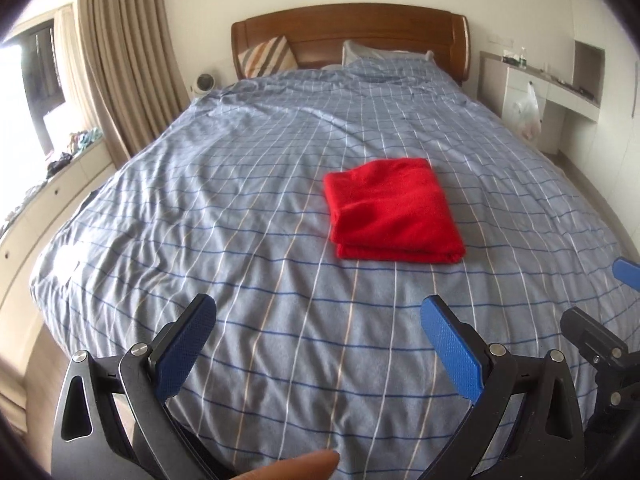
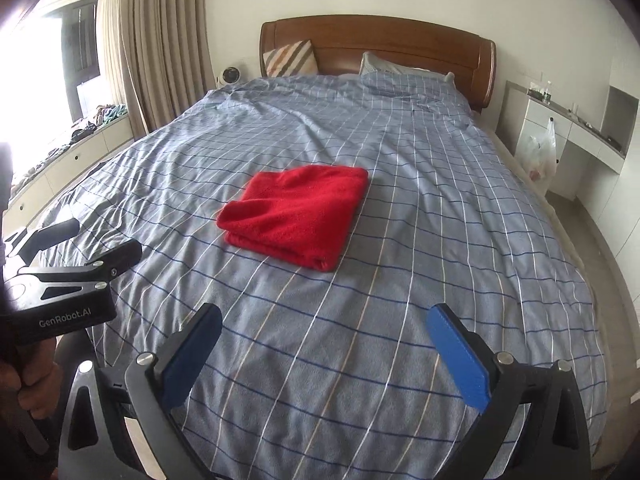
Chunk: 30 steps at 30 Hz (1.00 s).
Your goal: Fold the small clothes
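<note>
A red garment [image 1: 392, 212] [image 2: 296, 216] lies folded into a neat rectangle on the blue checked duvet [image 1: 240, 200] [image 2: 440, 240], near the middle of the bed. My left gripper [image 1: 320, 308] hovers over the bed's near end, short of the garment, open with nothing between its blue pads. My right gripper [image 2: 326, 314] is likewise open and empty, back from the garment. In the right wrist view the left gripper [image 2: 94, 240] shows at the left edge, held by a hand [image 2: 28, 380]. The right gripper's fingers [image 1: 626, 272] show at the right edge of the left wrist view.
A wooden headboard [image 1: 348, 36] and pillows [image 1: 266, 56] stand at the far end. Beige curtains [image 1: 120, 60] and a window bench with loose clothes [image 2: 100, 118] run along the left. A white desk with a hanging plastic bag [image 2: 542, 152] is on the right.
</note>
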Motion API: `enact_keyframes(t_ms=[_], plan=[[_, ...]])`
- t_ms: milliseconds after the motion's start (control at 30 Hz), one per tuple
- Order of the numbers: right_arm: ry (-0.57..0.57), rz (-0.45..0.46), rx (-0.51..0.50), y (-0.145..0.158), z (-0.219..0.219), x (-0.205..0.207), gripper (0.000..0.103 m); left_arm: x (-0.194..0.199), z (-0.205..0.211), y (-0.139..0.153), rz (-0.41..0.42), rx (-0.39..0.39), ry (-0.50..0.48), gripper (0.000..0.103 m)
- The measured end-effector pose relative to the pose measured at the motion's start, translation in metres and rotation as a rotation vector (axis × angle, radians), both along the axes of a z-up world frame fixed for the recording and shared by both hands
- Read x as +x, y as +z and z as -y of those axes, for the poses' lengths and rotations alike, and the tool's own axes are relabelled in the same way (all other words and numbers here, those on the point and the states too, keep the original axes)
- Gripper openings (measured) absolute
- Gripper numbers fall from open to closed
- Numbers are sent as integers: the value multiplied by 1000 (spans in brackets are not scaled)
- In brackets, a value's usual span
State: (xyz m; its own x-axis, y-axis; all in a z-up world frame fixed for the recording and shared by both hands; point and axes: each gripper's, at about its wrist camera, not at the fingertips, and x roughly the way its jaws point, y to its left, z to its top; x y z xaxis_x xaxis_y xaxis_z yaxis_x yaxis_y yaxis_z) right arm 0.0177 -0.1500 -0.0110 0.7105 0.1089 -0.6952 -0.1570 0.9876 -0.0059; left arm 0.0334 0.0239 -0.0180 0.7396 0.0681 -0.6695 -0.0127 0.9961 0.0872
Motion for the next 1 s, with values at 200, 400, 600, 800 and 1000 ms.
enact_keyframes(t_ms=[200,400,600,800,1000], plan=[[-23,-5,6,2,-4,-15,102,-20,1,-3,-16,10,-11,103],[-58,-53,15,-3,-6,-25,102,-41,-5,0,-16,-34,-34,103],[-53,-57,20,4,-6,-47,102,-50,-5,1,-62,-76,-51,103],[-52,-56,22,8,-2,-54,102,-58,1,10,-16,-39,-52,103],[-47,-80,45,8,-1,-54,102,-56,3,14,-16,-20,-54,103]])
